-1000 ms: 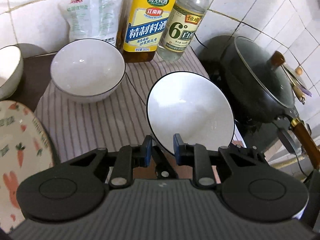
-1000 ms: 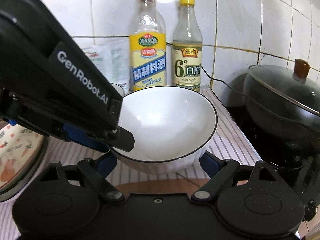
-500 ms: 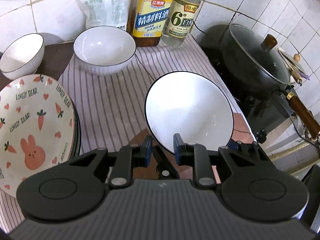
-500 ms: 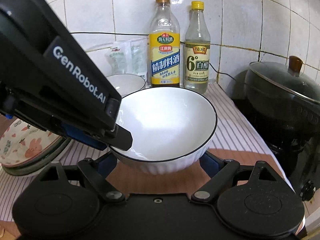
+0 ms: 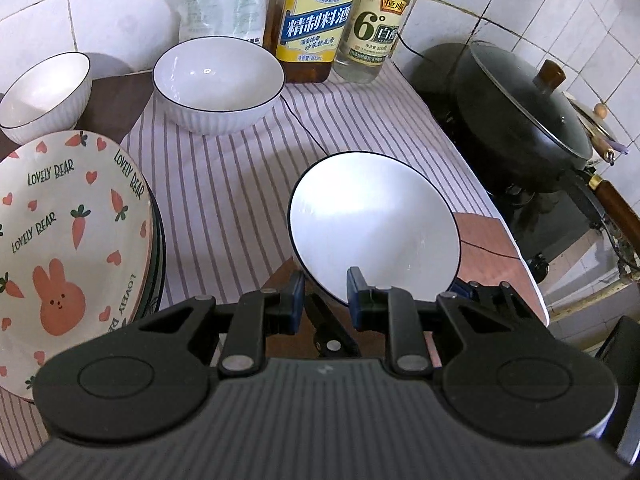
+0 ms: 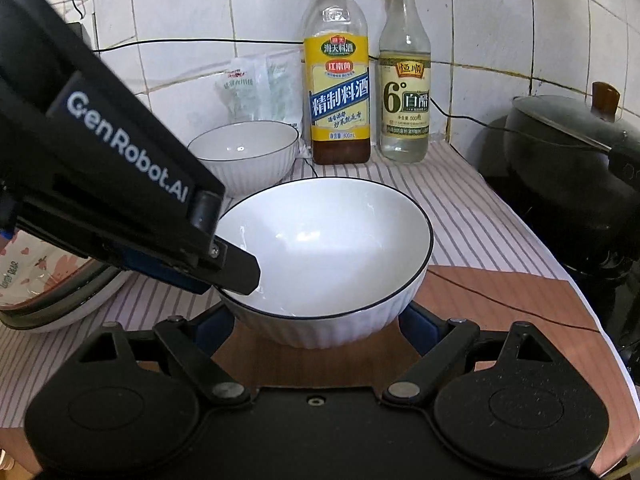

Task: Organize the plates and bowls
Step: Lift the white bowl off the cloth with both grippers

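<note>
A white bowl with a dark rim [image 5: 372, 232] [image 6: 332, 240] hangs slightly tilted over the brown counter corner. My left gripper [image 5: 322, 300] [image 6: 236, 276] is shut on its near-left rim. My right gripper [image 6: 318, 328] spans the bowl's ribbed lower body, and its blue pads [image 6: 416, 326] touch both sides; a bit of it shows under the bowl [image 5: 464, 288]. A second white bowl [image 5: 218, 80] [image 6: 244, 152] stands on the striped cloth near the wall. A smaller white bowl [image 5: 44, 92] sits at far left. A stack of rabbit-and-carrot plates [image 5: 72, 232] [image 6: 48, 292] is at left.
Two bottles [image 5: 320, 20] [image 5: 376, 28] and a white bag [image 5: 224, 0] stand against the tiled wall. A dark wok with a glass lid [image 5: 528, 112] sits on the stove at right. A thin black cable [image 6: 500, 304] runs across the striped cloth [image 5: 224, 192] and counter.
Both grippers have drawn back from the wall with the bowl between them. The bottles and far bowl look farther off, and the plate stack has come into view at left.
</note>
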Available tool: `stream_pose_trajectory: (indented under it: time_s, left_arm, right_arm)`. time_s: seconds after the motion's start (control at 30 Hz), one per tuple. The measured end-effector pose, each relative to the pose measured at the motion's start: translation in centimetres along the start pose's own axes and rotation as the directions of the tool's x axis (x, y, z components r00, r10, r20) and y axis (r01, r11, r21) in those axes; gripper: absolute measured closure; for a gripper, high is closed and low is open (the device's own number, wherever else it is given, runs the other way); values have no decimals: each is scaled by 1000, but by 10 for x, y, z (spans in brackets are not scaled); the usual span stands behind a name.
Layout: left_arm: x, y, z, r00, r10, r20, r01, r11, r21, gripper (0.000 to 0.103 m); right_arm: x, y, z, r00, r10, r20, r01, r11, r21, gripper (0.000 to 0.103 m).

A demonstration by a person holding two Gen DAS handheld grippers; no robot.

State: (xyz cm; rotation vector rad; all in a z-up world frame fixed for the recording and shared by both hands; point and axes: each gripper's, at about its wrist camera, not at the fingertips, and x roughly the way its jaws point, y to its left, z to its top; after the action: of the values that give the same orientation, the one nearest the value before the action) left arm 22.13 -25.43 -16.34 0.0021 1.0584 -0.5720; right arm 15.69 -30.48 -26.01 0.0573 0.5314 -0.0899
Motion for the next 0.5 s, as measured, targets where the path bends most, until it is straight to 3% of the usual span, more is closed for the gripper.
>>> stream_pose_trajectory:
  time_s: [0.27,0.4,0.5]
  left_arm:
    - [2,-1,1,1000,4,6,-4,1000,7,82]
    - [2,-8,-1,998,57,1,-57,997,57,80]
    - [-3,-7,0,1000,29,-6,-28,999,46,79]
  right_arm:
    - [1,-1,-2,1000,-4,-10,4,1000,25,11]
    - [-4,1,-2,999,-20,-38,21,999,24,10]
    - [-15,1,-4,999,-33,-39,34,999,38,10]
